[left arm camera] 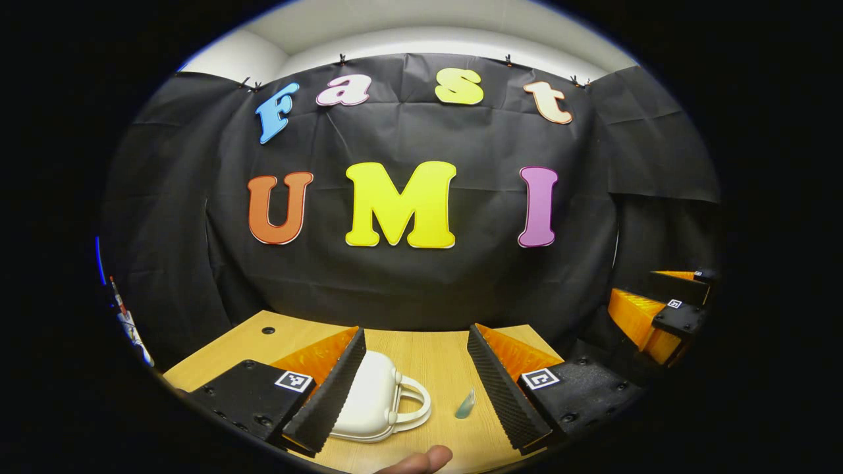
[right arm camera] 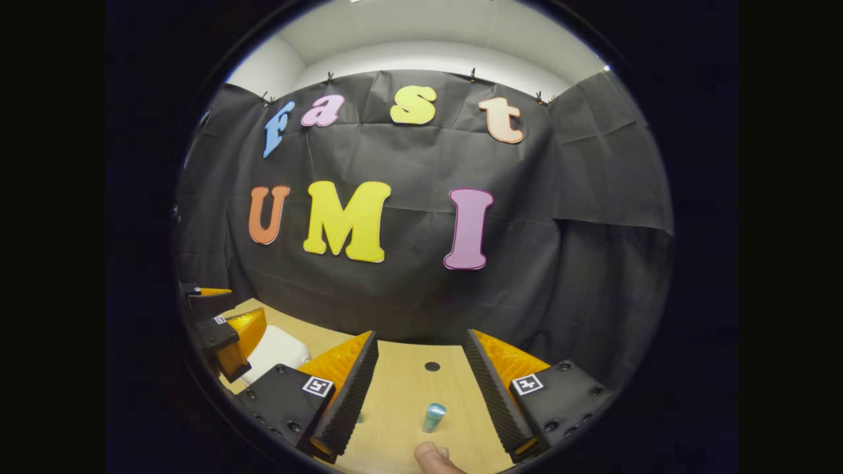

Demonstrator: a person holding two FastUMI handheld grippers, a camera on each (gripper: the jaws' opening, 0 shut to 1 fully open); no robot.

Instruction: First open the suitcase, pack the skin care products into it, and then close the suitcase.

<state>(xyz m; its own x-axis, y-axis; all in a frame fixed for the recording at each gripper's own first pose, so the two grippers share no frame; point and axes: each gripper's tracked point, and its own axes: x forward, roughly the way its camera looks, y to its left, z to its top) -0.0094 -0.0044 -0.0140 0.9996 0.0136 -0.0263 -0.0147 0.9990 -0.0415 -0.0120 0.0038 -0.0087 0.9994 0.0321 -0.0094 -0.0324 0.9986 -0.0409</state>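
Both grippers, left (left arm camera: 415,388) and right (right arm camera: 421,395), are held spread and empty above the tabletop (left arm camera: 428,355). Closed white suitcase (left arm camera: 372,401) and teal skincare bottle (right arm camera: 433,417) are seen; nothing is judged packed.

I work in a recording booth, a staged set and no lived-in room. A black cloth (left arm camera: 408,276) hangs as the far wall, creased and held along its top edge by small clips (left arm camera: 342,59), with more cloth closing off the right side. Above it I see a plain pale wall (right arm camera: 428,56) and ceiling, lit evenly. Near me stands a light wooden table (left arm camera: 428,355) with a round cable hole (right arm camera: 432,366) in its top, the kind an office desk has.
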